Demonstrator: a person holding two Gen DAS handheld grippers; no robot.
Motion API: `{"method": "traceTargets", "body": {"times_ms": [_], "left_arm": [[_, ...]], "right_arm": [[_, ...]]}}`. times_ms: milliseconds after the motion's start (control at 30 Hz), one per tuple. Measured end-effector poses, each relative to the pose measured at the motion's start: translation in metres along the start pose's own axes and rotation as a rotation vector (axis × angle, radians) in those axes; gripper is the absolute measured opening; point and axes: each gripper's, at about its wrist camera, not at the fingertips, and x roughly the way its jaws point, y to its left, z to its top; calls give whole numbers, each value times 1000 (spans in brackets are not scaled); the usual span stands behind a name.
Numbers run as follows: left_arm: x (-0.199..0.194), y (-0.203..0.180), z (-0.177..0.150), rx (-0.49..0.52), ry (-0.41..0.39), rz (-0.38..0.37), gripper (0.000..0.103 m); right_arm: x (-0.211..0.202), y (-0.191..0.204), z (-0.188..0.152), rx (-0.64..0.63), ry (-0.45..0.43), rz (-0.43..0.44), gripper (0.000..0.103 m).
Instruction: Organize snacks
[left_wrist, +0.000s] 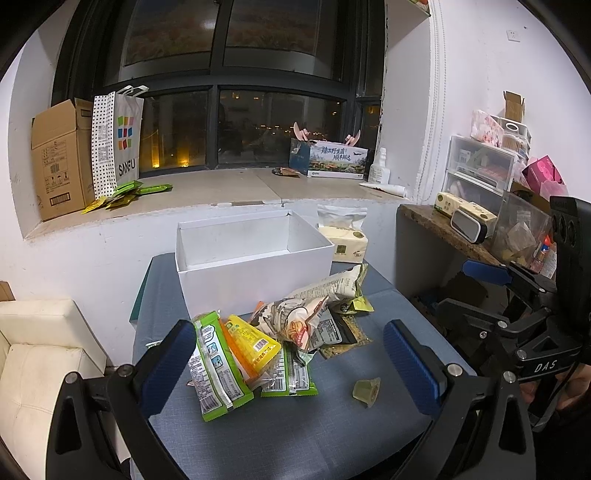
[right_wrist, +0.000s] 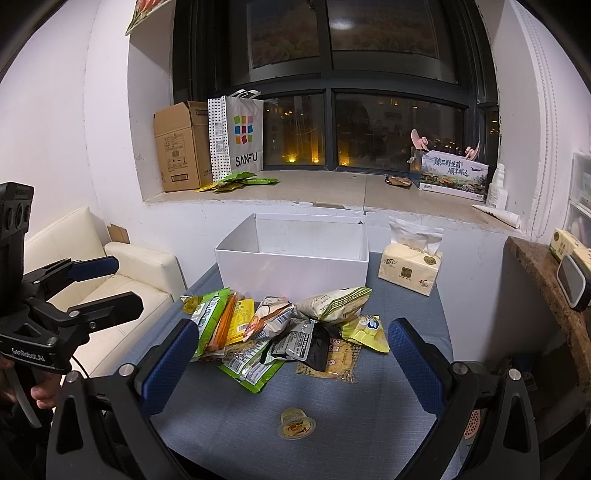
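On the blue-grey cloth-covered table a heap of snack packets lies just in front of an open white cardboard box, whose inside shows nothing but its white walls. Among the heap are a green-edged foil packet at the left, a yellow wedge-shaped packet beside it, a pale puffed bag with green stripes leaning near the box front, a crumpled white bag printed with noodles, a small yellow crimped pouch and a flat clear packet of yellowish pieces at the right edge of the pile. A small clear jelly cup sits alone on the cloth, apart from the heap and nearer the cameras. The left gripper hovers above the near side of the pile with its blue-padded fingers spread wide and nothing between them; the right gripper likewise stands wide open and empty, its fingers framing the heap and the jelly cup. A soft pack of yellow tissues rests to the right of the box. Behind, on the stone windowsill, stand a brown corrugated carton and a white paper shopping bag with coloured squares
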Motion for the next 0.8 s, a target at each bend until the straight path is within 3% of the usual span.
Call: {"method": "traceTargets", "body": {"times_ms": [800], "left_arm": [[1,-2,-2,7,2,-7,103]], "right_arm": [[-1,0,0,-3,-2,2,103]]}}
